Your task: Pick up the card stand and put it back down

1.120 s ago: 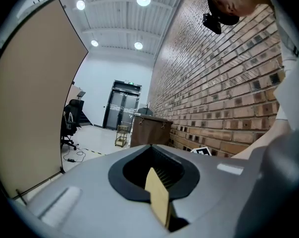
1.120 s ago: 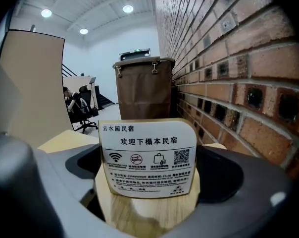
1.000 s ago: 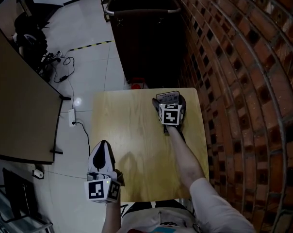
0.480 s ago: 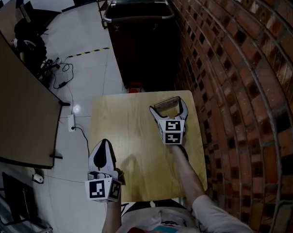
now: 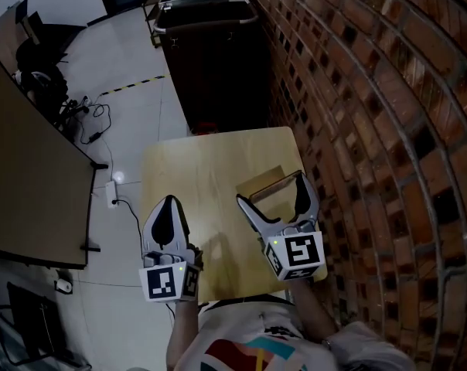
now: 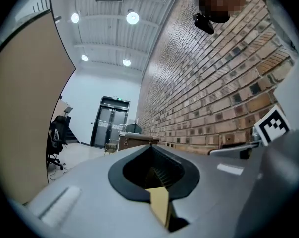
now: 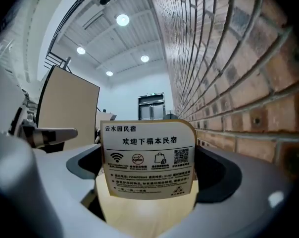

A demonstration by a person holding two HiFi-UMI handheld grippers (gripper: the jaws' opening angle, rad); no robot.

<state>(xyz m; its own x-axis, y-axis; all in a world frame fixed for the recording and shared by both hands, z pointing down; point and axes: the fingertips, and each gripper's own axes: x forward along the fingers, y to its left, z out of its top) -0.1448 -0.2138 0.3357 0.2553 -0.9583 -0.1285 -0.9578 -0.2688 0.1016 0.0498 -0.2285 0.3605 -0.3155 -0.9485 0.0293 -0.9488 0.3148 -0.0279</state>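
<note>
Card stand (image 7: 148, 157), a white card printed with dark text, small icons and a QR square on a pale tan wooden backing, gripped by its side edges between the spread jaws of the right gripper (image 5: 270, 191). Printed face turned toward that gripper's camera, top edge up, spanning the gap from jaw to jaw. In the head view, seen nearly edge-on as a thin bar bridging the two jaw tips, over the right half of the light wooden square table (image 5: 191, 168). Apparently raised off the top, with a darker rectangular patch (image 5: 258, 175) on the wood just beyond it. Marker cube (image 5: 299, 252) of the right gripper nearest the person, over the table's near right corner. Left gripper (image 5: 168, 204) with jaws pressed together and empty, poised at the table's near left corner, well apart from the card stand, pointing away from the person. Red-brown brick wall (image 5: 365, 99) close along the table's right side. Dark metal-framed cart (image 5: 218, 68) just past the table's far edge. Glossy white tiled floor (image 5: 137, 83) to the left, with black cables (image 5: 94, 118) and a white power strip (image 5: 114, 185) lying on it. Large tan panel (image 5: 25, 184) at the far left. Patterned shirt (image 5: 241, 354) at the bottom edge.
</note>
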